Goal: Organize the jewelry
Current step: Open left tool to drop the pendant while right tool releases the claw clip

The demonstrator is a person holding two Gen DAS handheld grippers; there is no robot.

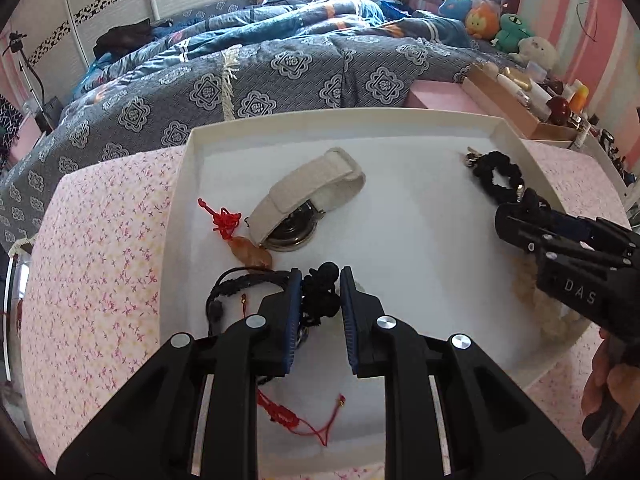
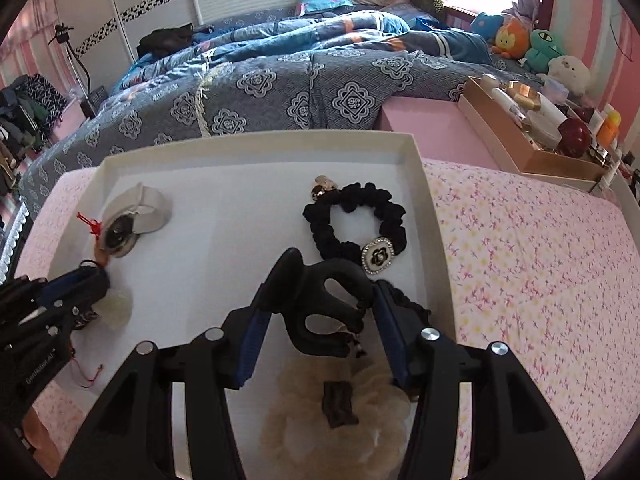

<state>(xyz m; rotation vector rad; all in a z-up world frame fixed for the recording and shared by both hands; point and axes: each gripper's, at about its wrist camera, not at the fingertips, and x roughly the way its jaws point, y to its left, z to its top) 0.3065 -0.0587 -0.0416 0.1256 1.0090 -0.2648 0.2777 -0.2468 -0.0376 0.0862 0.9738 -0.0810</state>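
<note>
We count one shallow white rectangular tray (image 1: 192, 168) on a pink flower-print cloth (image 1: 100, 240); within it, one watch with a cream fabric strap and dark round face (image 1: 296, 216), one amber pendant on a red knotted cord (image 1: 240, 236), one black ruffled fabric scrunchie with a black-and-white flower brooch (image 2: 356, 224), one cream fluffy scrunchie (image 2: 320, 420), one black braided cord bracelet (image 1: 240, 284), one loose red cord (image 1: 296, 420), one black plastic claw hair clip (image 2: 324, 312).

Left gripper (image 1: 320, 296): two blue-padded tongs narrowly parted, a black knotted bead cluster (image 1: 320, 292) between them; whether both pads press it we cannot tell. Right gripper (image 2: 320, 316): tongs well apart, the claw clip between them near the tray's right wall; contact with the pads is unclear.

The right wrist view alone shows the brooch, the claw clip and a dark tag on the cream scrunchie; the left wrist view alone shows the bracelet's loop and the red cord's full run.

Cut off or hidden: the cream scrunchie behind the right gripper in the left view; the pale round thing (image 2: 116, 308) beside the left gripper is unreadable.
</note>
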